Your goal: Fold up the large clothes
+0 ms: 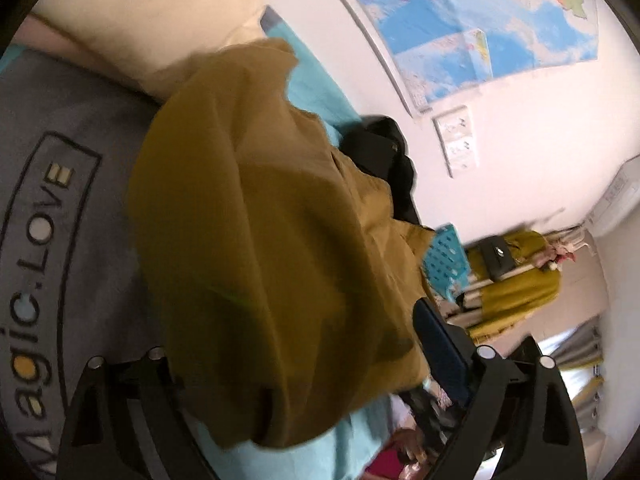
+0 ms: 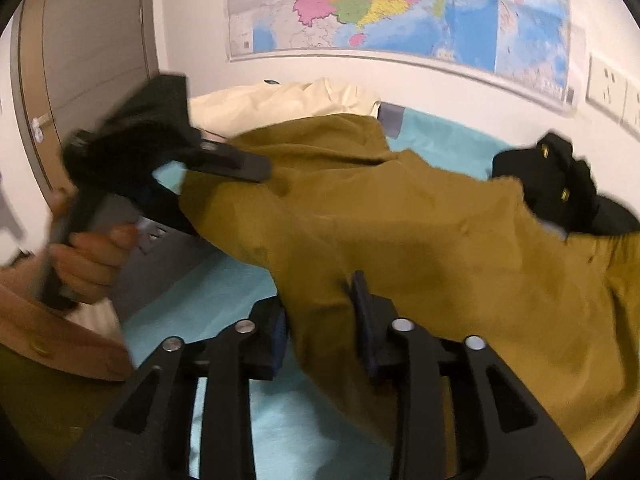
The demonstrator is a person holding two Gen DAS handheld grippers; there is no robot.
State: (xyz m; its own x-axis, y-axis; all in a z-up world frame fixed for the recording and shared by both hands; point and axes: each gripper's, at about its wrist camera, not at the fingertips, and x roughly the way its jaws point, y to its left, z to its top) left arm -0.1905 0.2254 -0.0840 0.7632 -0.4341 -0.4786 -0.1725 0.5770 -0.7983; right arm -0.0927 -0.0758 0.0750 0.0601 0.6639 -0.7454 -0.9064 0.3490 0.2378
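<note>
A large mustard garment (image 1: 260,240) lies rumpled across a teal bed sheet (image 2: 280,420). My left gripper (image 1: 300,340) stands wide open. The cloth drapes over its left finger, and its right finger's blue pad (image 1: 436,336) sits clear at the cloth's edge. In the right wrist view a hand (image 2: 92,256) holds that left gripper (image 2: 216,188), one finger above the mustard garment (image 2: 400,240) and one below. My right gripper (image 2: 322,328) is part open at the near edge, a fold of cloth standing loosely between its pads.
A black garment (image 2: 560,184) lies beyond the mustard one near the wall. A grey printed cloth (image 1: 60,200) and a cream pillow (image 2: 288,100) sit at the bed's head. A map (image 2: 400,8) hangs on the wall. A blue basket (image 1: 444,256) and a clothes rack (image 1: 516,280) stand off the bed.
</note>
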